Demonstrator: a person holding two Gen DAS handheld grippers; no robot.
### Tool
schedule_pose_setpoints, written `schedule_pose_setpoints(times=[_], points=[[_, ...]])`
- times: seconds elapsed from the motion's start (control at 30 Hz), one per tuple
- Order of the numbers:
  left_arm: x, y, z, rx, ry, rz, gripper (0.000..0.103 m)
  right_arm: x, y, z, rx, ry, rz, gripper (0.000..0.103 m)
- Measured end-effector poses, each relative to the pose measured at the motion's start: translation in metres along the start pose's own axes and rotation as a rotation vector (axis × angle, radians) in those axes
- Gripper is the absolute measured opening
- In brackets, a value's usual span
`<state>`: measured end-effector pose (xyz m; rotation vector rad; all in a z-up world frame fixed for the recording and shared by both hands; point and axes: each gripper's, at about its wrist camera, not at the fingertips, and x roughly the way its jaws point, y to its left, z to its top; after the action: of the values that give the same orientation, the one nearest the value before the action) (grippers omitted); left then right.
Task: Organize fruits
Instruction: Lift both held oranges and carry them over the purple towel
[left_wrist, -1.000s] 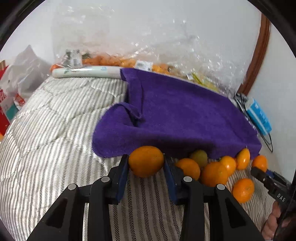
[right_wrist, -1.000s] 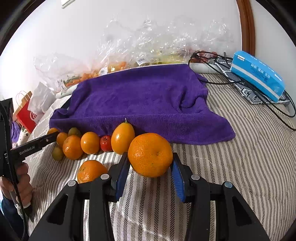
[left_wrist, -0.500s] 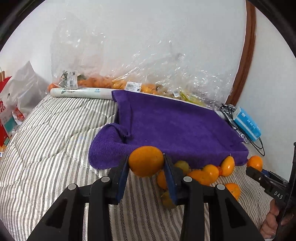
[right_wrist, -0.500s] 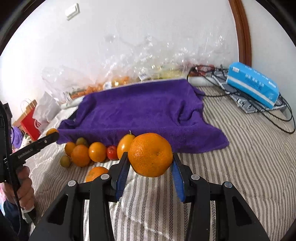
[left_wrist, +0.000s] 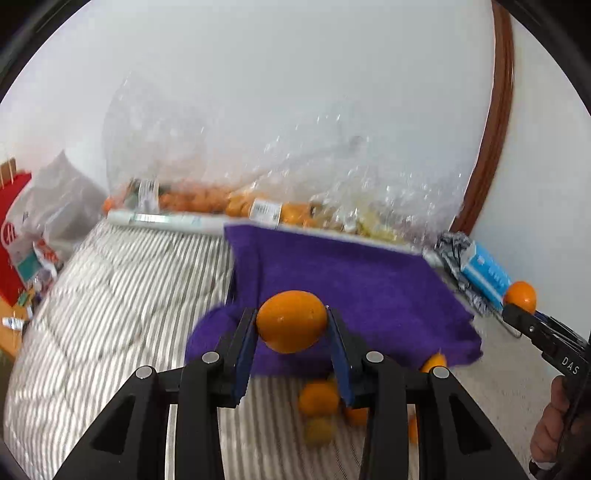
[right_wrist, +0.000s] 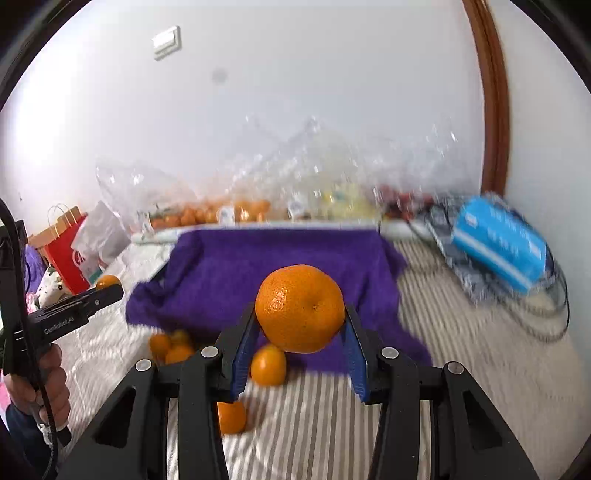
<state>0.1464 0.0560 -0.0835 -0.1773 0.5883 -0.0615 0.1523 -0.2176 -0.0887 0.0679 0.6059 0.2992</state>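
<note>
The bed (left_wrist: 110, 295) carries a purple towel (left_wrist: 351, 280) straight ahead of both tools. Loose fruits (right_wrist: 173, 345) lie on the bed along the towel's near edge, below the tools. The right tool (right_wrist: 300, 325) is closed on a mandarin (right_wrist: 300, 308), gripped at its sides and held above the bed. The left tool (left_wrist: 291, 332) is closed on a smooth oval orange fruit (left_wrist: 291, 320), long axis crosswise between the jaws. Neither tool appears clearly nearer the towel.

Plain white wall (right_wrist: 295, 92) filled the upper frame, curved brown wooden trim (right_wrist: 493, 110) at upper right, white switch plate (right_wrist: 167, 41) at upper left, striped quilted bed (left_wrist: 110, 314) across the lower left, soft even light
</note>
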Motion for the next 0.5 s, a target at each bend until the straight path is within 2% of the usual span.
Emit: schedule_pose_setpoints(times=[0.27,0.5], points=[[0.037,-0.014,0.039,-0.04,-0.006,-0.012,0.035,0.023,0.007,0.038,-0.046,-0.053,0.02,0.044],[0.081,-0.016,0.034,-0.037,0.026,0.021,0.035,0.074,-0.006,0.041,-0.018,-0.015,0.008,0.044]])
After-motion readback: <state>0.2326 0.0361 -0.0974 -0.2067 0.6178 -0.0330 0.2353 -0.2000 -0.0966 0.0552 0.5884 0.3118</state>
